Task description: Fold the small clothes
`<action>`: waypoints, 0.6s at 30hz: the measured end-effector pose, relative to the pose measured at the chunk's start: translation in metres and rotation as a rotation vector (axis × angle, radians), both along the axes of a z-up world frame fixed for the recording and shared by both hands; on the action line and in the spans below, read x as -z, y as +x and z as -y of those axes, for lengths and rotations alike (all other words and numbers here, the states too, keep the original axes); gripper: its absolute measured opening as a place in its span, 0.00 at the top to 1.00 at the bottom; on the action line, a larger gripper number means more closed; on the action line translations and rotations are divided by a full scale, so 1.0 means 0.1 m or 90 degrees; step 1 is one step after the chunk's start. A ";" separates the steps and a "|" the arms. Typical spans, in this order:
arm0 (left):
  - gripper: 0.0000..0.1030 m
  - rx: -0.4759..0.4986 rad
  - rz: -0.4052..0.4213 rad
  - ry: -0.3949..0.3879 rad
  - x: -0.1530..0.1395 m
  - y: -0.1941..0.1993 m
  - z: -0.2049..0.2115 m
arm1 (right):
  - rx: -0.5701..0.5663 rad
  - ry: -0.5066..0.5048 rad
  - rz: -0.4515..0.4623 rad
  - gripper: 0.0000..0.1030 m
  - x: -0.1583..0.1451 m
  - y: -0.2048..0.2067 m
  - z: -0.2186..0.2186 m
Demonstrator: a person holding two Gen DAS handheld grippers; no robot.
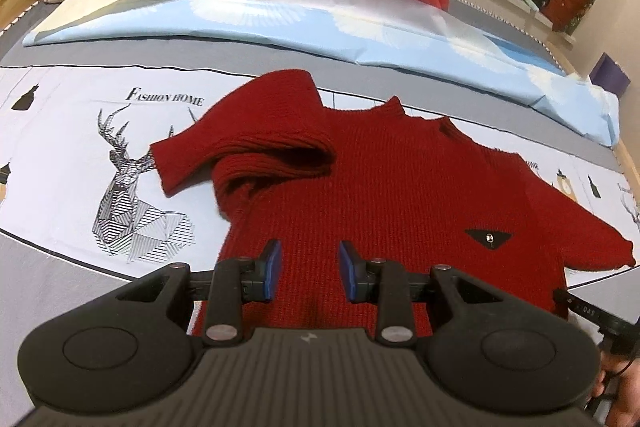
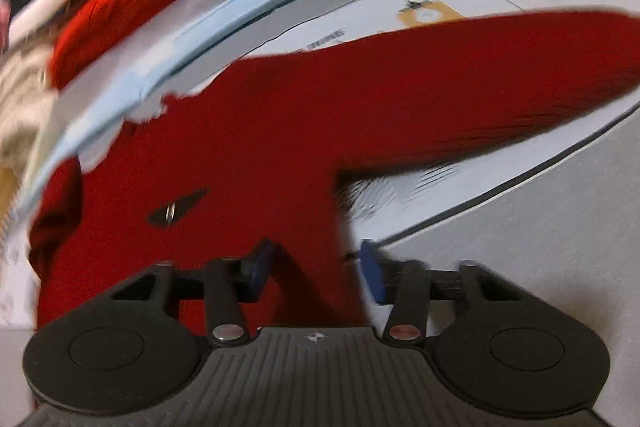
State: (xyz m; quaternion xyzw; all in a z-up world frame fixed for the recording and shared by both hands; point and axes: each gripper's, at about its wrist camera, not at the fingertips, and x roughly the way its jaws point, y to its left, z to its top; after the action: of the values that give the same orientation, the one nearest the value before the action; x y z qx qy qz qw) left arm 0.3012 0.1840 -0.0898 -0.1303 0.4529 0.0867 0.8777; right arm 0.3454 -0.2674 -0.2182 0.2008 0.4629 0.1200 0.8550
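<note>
A: Left wrist view is sharp and evenly lit by soft indoor light; the folded sleeve (image 1: 256, 151) casts only a faint shadow; straight lines bow at the fisheye rim.

B: Right wrist view is smeared by motion blur; the red sweater (image 2: 320, 131) loses its knit texture; corners go dark; no glare anywhere.

left tongs (image 1: 307, 269): spread apart, blue pads bare, nothing gripped, level and pointing forward | right tongs (image 2: 316, 267): spread apart, nothing pinched, view motion-blurred | person's hand (image 1: 616, 387): at lower right edge of left view
</note>
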 end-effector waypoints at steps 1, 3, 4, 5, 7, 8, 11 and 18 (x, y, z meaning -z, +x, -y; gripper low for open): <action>0.67 -0.005 0.002 -0.004 -0.01 -0.02 -0.04 | 0.001 -0.060 0.007 0.90 -0.04 -0.05 -0.09; 0.67 -0.018 0.005 -0.016 -0.04 -0.05 -0.15 | 0.071 -0.061 -0.008 0.90 -0.07 -0.10 0.02; 0.67 -0.026 0.008 -0.022 -0.06 -0.07 -0.21 | 0.113 -0.064 -0.032 0.84 -0.06 -0.13 0.10; 0.67 -0.036 0.010 -0.030 -0.07 -0.09 -0.29 | 0.125 -0.079 -0.040 0.63 -0.08 -0.16 0.13; 0.67 -0.061 0.013 -0.045 -0.09 -0.13 -0.47 | 0.120 -0.132 -0.023 0.61 -0.24 -0.25 0.09; 0.67 -0.075 0.015 -0.052 -0.10 -0.16 -0.56 | 0.102 -0.143 0.000 0.61 -0.33 -0.34 0.05; 0.67 -0.115 0.023 -0.069 -0.13 -0.23 -0.84 | 0.004 -0.198 -0.024 0.61 -0.29 -0.56 -0.01; 0.67 -0.203 0.041 -0.124 -0.08 -0.42 -1.38 | 0.069 -0.239 -0.022 0.51 -0.78 -0.71 -0.05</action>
State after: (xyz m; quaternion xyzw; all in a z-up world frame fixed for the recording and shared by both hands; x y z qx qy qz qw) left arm 0.2590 0.3217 -0.0818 -0.2873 0.4042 0.1762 0.8503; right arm 0.2746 -0.2627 -0.1398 0.0646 0.4802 -0.0177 0.8746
